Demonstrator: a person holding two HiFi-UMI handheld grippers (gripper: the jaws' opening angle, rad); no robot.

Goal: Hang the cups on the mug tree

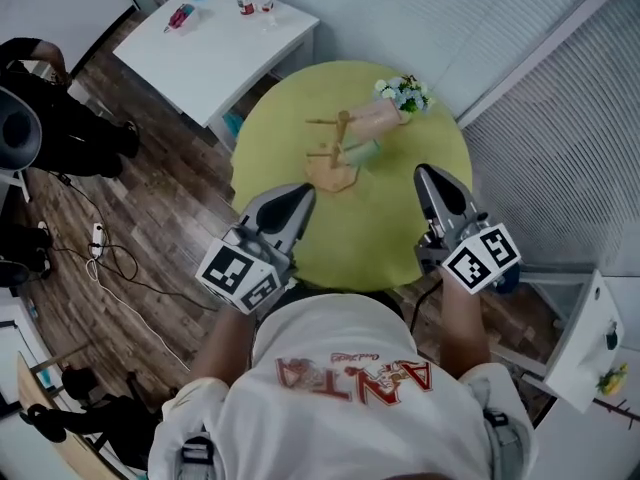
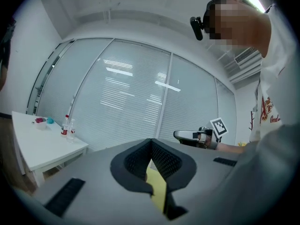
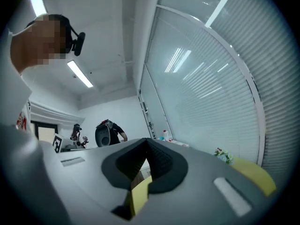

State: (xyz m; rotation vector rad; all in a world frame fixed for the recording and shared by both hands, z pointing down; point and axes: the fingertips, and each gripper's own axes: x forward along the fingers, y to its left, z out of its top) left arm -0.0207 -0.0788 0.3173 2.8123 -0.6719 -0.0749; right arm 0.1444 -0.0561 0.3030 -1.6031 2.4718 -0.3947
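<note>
The wooden mug tree [image 1: 342, 140] stands upright on the far half of the round yellow counter [image 1: 300, 103], its flat base toward the wearer. A pinkish cup [image 1: 376, 118] lies sideways against an upper arm on the tree's right. A teal cup [image 1: 364, 152] sits sideways lower down on the same side. Both are right up against the tree, though their handles are too small to make out. Just beyond the pinkish cup is a small bunch of flowers [image 1: 405, 93], near the counter's far edge.

The left hand-held gripper [image 1: 305, 194] hovers over the near left part of the counter, apart from the tree's base. Its own view shows the dark pads [image 2: 161, 161] meeting at the tip with nothing between them, so it is closed and empty. The right hand-held gripper [image 1: 428, 174] is held over the near right part, well clear of the cups. Its pads [image 3: 159, 161] also meet at the tip, closed on nothing.

Beyond the yellow counter stands a white counter [image 1: 215, 58] with a few small bottles [image 1: 252, 3]. Window blinds [image 1: 560, 138] run along the right, and the floor [image 1: 150, 228] is wood plank.
</note>
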